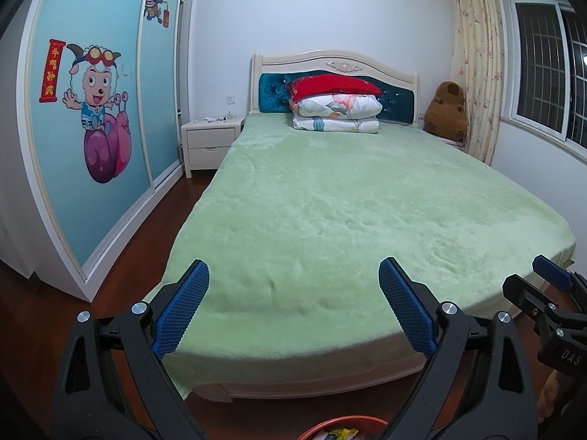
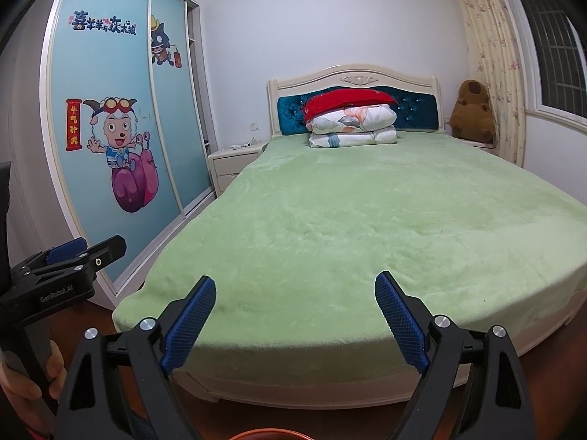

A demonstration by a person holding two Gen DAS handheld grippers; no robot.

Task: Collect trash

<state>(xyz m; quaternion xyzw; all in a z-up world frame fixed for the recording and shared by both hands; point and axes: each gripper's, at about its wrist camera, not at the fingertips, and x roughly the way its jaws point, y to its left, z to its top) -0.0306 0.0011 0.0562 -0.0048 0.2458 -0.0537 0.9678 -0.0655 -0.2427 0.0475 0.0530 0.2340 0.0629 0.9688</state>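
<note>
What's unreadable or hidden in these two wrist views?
- Orange bin: cut off by the bottom edge in both views; left wrist shows only a few wrappers inside, how full it is can't be told.
- Items on the nightstand: too small to identify.
- Floor on the bed's far side: hidden by the bed.
- Right gripper in the left view: side-on at the edge; only its own view shows it open.

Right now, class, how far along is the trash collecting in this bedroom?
Done: wrappers already lie in the orange bin at the foot of the bed. In hand: nothing; the left gripper and right gripper are both open and empty. Left: no loose trash shows on the green cover or visible floor, so little seems to remain.
</note>
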